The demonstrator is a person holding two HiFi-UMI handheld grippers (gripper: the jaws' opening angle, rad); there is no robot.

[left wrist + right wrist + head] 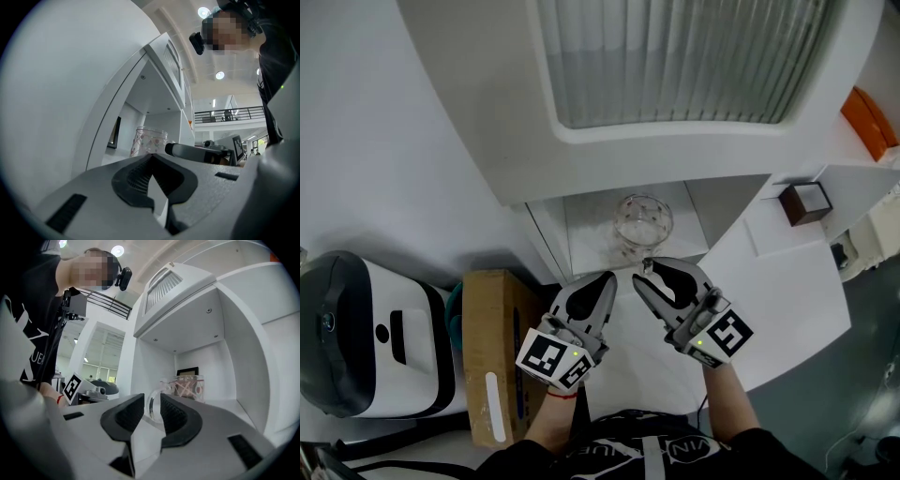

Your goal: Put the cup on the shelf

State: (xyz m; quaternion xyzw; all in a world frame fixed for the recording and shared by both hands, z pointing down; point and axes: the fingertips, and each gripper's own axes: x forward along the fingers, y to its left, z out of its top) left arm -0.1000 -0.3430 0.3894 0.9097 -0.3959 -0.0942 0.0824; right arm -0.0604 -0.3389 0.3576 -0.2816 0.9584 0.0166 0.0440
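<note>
Fingers point(178, 414) of right gripper point(151, 401) released, astride glass cup point(190, 387) handle at frame centre; left gripper point(151, 158) clenched, empty. Risk: skewed withdrawal snags handle, dragging cup off shelf point(232, 405).

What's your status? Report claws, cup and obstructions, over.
Left claw shut, empty. Right claw open, handle of the cup lined up in its gap. Cup upright on the shelf. No obstruction seen.
</note>
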